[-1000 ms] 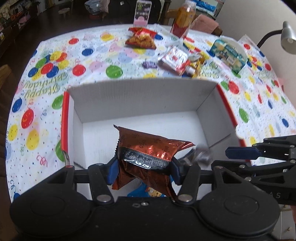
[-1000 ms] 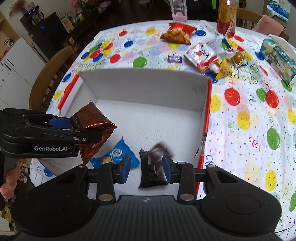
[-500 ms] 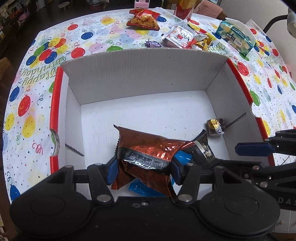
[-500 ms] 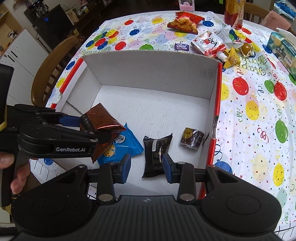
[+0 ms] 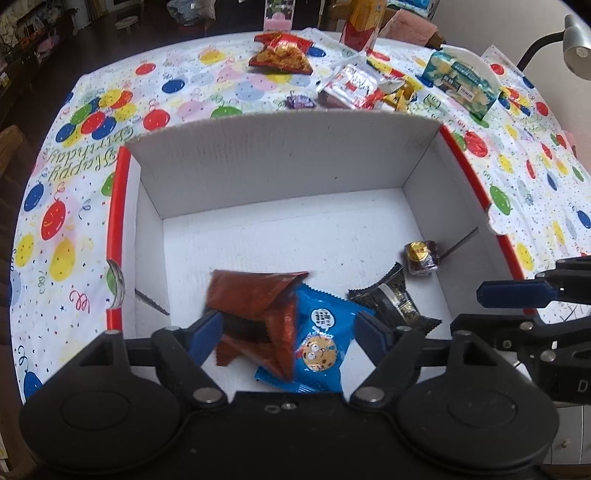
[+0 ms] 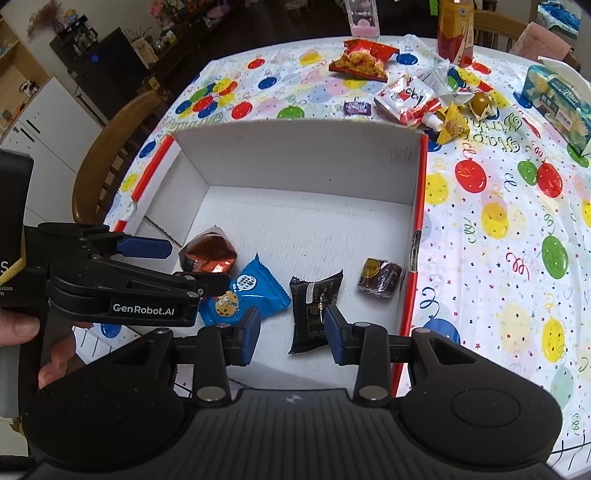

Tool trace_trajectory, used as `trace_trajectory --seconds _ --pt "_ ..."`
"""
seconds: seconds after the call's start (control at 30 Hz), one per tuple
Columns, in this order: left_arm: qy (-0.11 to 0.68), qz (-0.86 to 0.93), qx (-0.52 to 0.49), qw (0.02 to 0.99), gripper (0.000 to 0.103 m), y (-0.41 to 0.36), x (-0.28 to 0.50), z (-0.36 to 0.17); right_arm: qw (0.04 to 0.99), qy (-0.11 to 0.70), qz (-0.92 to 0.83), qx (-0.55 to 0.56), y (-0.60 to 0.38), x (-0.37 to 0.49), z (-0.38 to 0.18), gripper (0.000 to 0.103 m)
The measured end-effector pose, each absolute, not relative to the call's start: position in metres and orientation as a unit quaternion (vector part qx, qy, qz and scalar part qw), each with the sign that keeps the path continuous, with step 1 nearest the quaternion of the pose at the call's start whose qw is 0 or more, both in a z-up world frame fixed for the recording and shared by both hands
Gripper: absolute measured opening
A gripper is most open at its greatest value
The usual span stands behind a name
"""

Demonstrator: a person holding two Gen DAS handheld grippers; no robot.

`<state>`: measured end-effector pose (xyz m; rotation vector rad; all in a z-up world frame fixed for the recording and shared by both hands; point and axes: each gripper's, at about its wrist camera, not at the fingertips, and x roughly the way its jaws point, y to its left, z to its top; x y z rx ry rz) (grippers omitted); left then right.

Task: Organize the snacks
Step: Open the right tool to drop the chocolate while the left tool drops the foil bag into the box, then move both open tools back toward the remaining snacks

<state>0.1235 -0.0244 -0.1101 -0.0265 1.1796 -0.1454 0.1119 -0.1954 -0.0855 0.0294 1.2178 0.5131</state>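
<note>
A white cardboard box (image 5: 280, 158) with a red rim (image 6: 419, 206) holds several snacks. A shiny red-brown packet (image 5: 255, 306) lies blurred on the box floor between the spread fingers of my open left gripper (image 5: 290, 328), free of both pads. Beside it lie a blue cookie packet (image 5: 317, 343), a black packet (image 5: 391, 299) and a small brown cake (image 5: 421, 253). In the right wrist view my right gripper (image 6: 291, 334) hangs open just above the black packet (image 6: 314, 306), holding nothing. The left gripper (image 6: 184, 264) shows there over the red-brown packet (image 6: 208, 254).
Beyond the box on the balloon tablecloth lie an orange-red chip bag (image 6: 360, 61), a red-white packet (image 6: 406, 98), a purple candy (image 6: 356, 108), a tissue box (image 6: 557, 99) and a bottle (image 6: 456, 29). A wooden chair (image 6: 110, 162) stands at the left.
My left gripper has opened and let go of the red-brown packet, which has dropped onto the box floor next to the blue packet. The right gripper stays open.
</note>
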Motion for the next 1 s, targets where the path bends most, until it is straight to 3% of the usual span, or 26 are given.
trace_trajectory --seconds 0.1,0.33,0.43,0.87,1.0 --pt "0.548 -0.073 -0.011 0.834 0.080 -0.026 0.120 -0.103 0.796 0.557 0.238 0.018 -0.199 0.109 -0.079 0.044" --pt "0.524 -0.083 -0.006 0.848 0.086 -0.030 0.112 -0.081 0.808 0.540 0.236 0.028 -0.207 0.105 -0.061 0.045" --pt "0.512 -0.085 -0.007 0.855 0.086 -0.031 0.111 -0.069 0.815 0.530 0.233 0.030 -0.212 0.104 -0.053 0.054" --pt "0.464 -0.092 0.019 0.881 0.093 -0.043 0.120 -0.027 0.841 0.495 0.215 0.030 -0.233 0.123 -0.025 0.068" --pt "0.441 -0.091 0.028 0.892 0.095 -0.048 0.128 -0.016 0.848 0.487 0.206 0.029 -0.241 0.137 -0.020 0.077"
